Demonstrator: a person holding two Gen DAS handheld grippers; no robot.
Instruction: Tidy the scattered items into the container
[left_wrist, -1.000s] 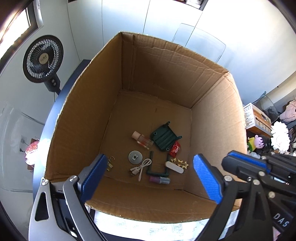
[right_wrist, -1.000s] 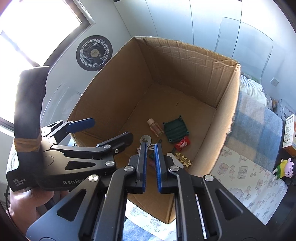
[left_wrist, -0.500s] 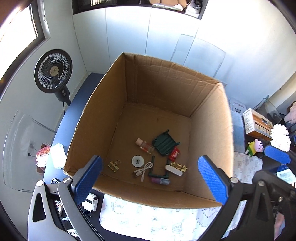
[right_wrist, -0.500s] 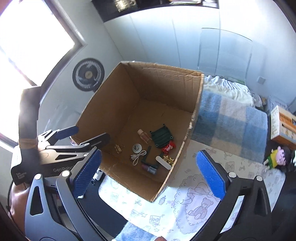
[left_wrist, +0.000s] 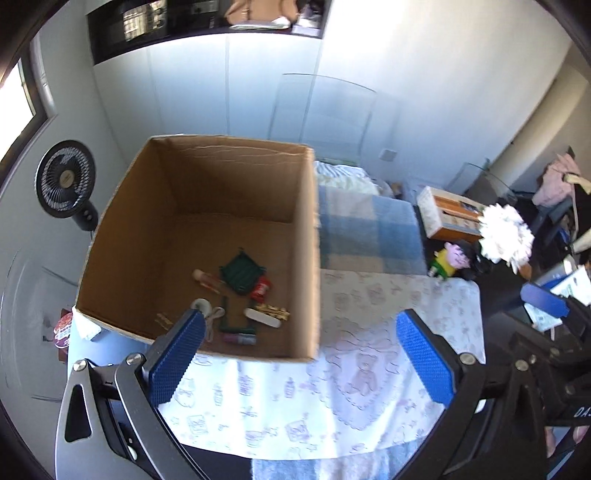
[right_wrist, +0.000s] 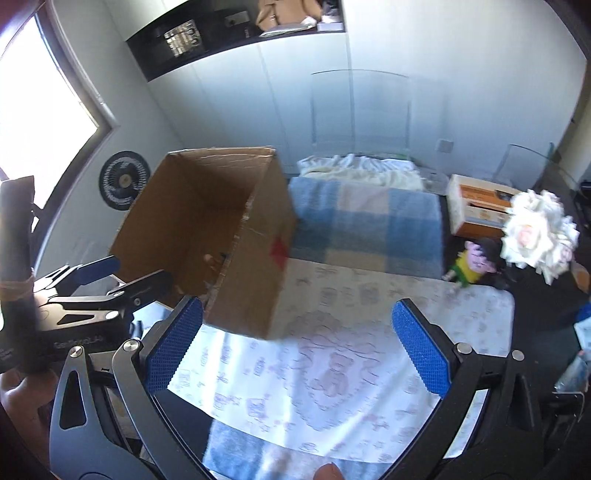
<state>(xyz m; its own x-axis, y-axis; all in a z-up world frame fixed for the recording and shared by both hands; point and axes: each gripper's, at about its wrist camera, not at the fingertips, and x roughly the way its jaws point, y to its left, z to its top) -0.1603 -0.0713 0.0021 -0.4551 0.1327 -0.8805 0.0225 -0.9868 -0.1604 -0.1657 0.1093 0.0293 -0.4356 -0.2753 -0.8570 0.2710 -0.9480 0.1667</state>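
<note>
Both grippers spread wide, holding nothing, backed off from the cardboard box (left_wrist: 310, 258); all small items inside it.

Left wrist view: left gripper (left_wrist: 301, 360) low centre of frame, jaws wide apart over the printed white cloth (left_wrist: 295, 406); box sits upper left of it, its near rim just above the left blue pad. On the box floor: green coaster (left_wrist: 242, 273), small bottle (left_wrist: 207, 278), red wrapper (left_wrist: 261, 288), white cable (left_wrist: 212, 321), gold clip (left_wrist: 273, 312). Right wrist view: right gripper (right_wrist: 297, 345) also wide open, box left of centre, its outer wall showing. Versus 0.5 s ago, both cameras sit further back and the box has shifted left, looking smaller; a second ago the right jaws were nearly closed. Fan (left_wrist: 66, 184) at far left, toy figure (left_wrist: 452, 258) at right.
</note>
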